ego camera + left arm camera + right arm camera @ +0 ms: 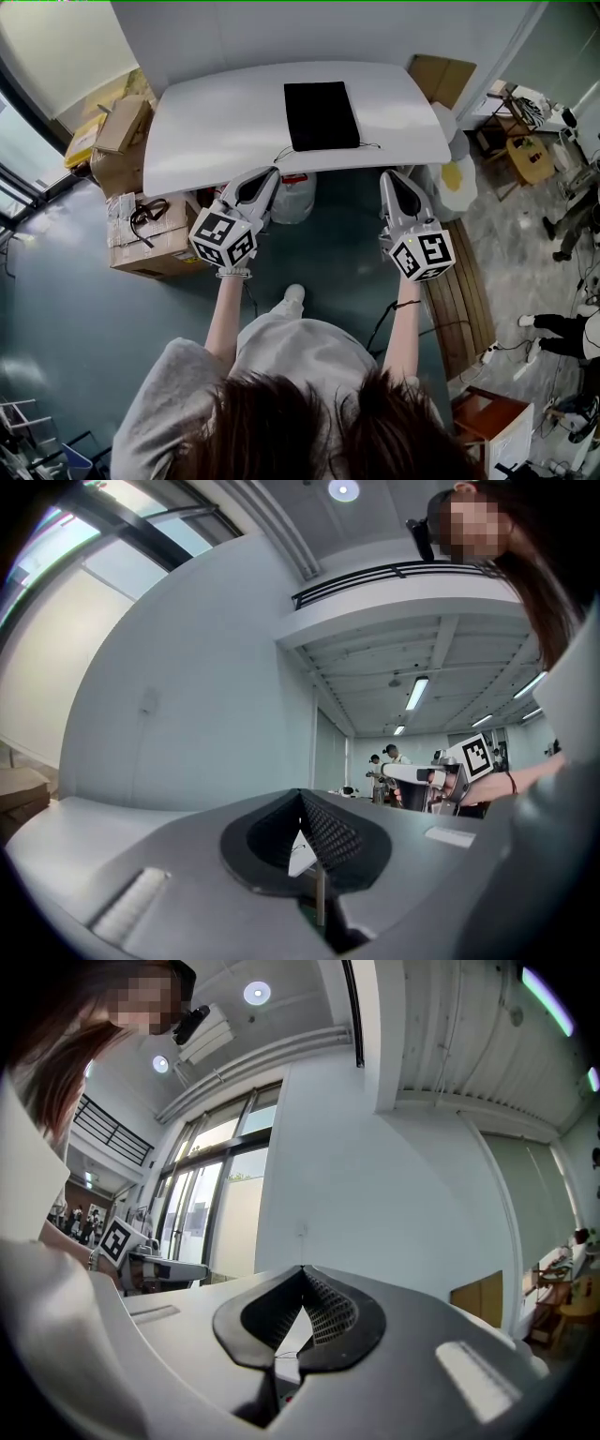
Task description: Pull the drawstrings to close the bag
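A flat black bag [322,114] lies on the white table [216,122], its mouth toward me. Thin drawstrings [281,153] trail from both near corners along the table's front edge. My left gripper [271,172] is shut and empty, its tip just short of the table edge, near the left string's end. My right gripper [387,175] is also shut and empty, below the table's right front edge. In the left gripper view the jaws [300,797] meet at the tip; the right gripper view shows its jaws [302,1271] closed the same way. The bag is hidden in both gripper views.
Cardboard boxes [145,239] stand on the floor at the left. A water jug [292,197] sits under the table. A wooden bench [461,291] runs along the right. People stand at the far right [572,225].
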Demonstrator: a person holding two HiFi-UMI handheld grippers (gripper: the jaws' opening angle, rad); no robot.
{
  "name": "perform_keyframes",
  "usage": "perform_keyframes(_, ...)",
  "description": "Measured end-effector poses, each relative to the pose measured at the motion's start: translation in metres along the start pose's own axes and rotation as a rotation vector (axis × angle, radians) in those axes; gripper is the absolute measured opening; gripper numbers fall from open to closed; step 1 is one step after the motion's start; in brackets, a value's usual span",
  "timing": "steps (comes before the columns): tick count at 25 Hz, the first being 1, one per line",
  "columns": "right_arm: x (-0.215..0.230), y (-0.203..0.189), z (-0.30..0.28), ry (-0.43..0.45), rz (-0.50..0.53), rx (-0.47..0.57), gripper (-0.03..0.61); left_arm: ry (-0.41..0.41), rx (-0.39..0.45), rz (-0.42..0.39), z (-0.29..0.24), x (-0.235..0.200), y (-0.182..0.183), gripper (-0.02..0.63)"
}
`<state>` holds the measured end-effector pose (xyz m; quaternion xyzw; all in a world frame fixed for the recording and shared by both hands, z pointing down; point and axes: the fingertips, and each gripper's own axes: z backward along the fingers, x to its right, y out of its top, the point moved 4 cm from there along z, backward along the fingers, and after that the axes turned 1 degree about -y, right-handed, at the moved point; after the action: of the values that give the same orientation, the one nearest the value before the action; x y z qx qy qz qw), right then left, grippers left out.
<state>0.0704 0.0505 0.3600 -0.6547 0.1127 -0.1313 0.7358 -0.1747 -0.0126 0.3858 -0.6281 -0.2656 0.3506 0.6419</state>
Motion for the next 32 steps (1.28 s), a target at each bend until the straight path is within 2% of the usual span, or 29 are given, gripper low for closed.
perform_keyframes(9, 0.026, -0.007, -0.048, -0.04, 0.005, -0.013, 0.008, -0.054, -0.001, -0.007, -0.048, -0.042, 0.002, -0.014)
perform_keyframes(15, 0.036, -0.012, -0.074, -0.052, 0.022, -0.033, 0.008, -0.06, 0.009, 0.012, -0.068, -0.066, 0.0, -0.014)
perform_keyframes(19, 0.04, -0.018, -0.086, -0.09, -0.026, -0.012, 0.008, -0.063, 0.006, 0.018, -0.075, -0.076, -0.005, -0.014)
perform_keyframes(24, 0.038, -0.029, -0.096, -0.08, -0.043, -0.032, 0.008, -0.086, -0.025, 0.025, -0.077, -0.079, -0.016, -0.014)
perform_keyframes(32, 0.058, -0.038, -0.115, -0.089, -0.064, -0.051, 0.008, -0.058, -0.037, 0.029, -0.091, -0.094, -0.02, -0.014)
